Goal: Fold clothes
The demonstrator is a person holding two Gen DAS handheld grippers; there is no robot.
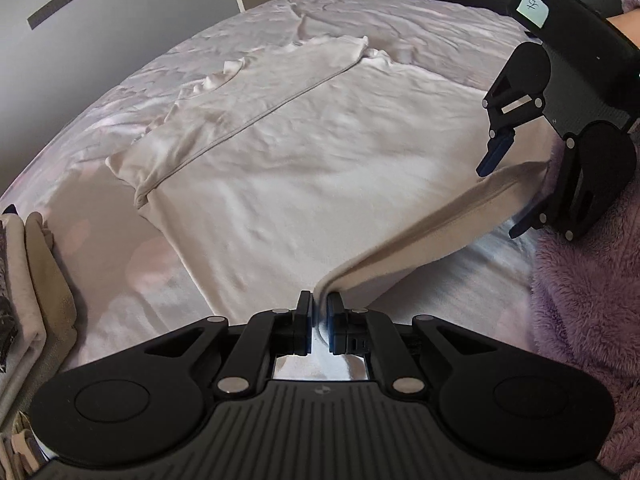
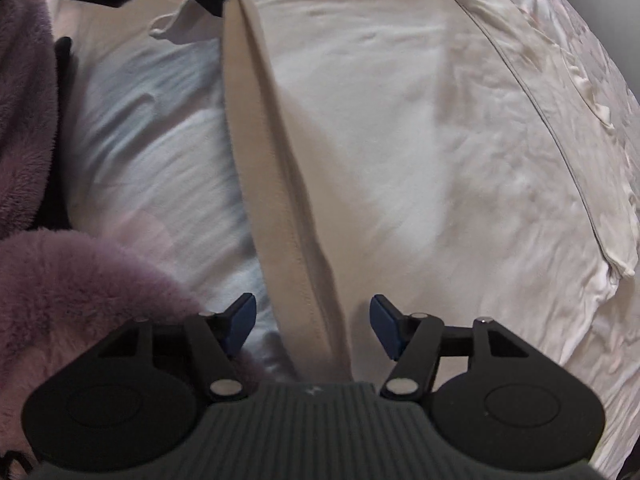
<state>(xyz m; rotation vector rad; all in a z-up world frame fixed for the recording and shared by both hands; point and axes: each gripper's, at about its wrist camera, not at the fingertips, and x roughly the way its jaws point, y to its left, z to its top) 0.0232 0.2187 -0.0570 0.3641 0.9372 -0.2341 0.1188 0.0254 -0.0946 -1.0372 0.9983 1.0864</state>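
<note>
Left gripper (image 1: 319, 312) is clamping one end of the cream garment's (image 1: 304, 168) lifted hem strip (image 2: 276, 184), which is running taut straight between the right gripper's (image 2: 312, 322) released jaws, garment body lying flat on the bed (image 1: 420, 28).

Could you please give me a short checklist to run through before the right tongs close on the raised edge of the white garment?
1. Left tongs shut on the white garment: ok.
2. Right tongs open, ready to grip: ok.
3. Raised edge runs between the right tongs' fingers: ok.
4. Fluffy purple sleeve apart from the right tongs' fingers: cannot tell; it lies close beside one finger.
5. Rest of the garment flat on the bed: ok, lightly wrinkled.
6. Folded pile apart from the garment: ok.
</note>
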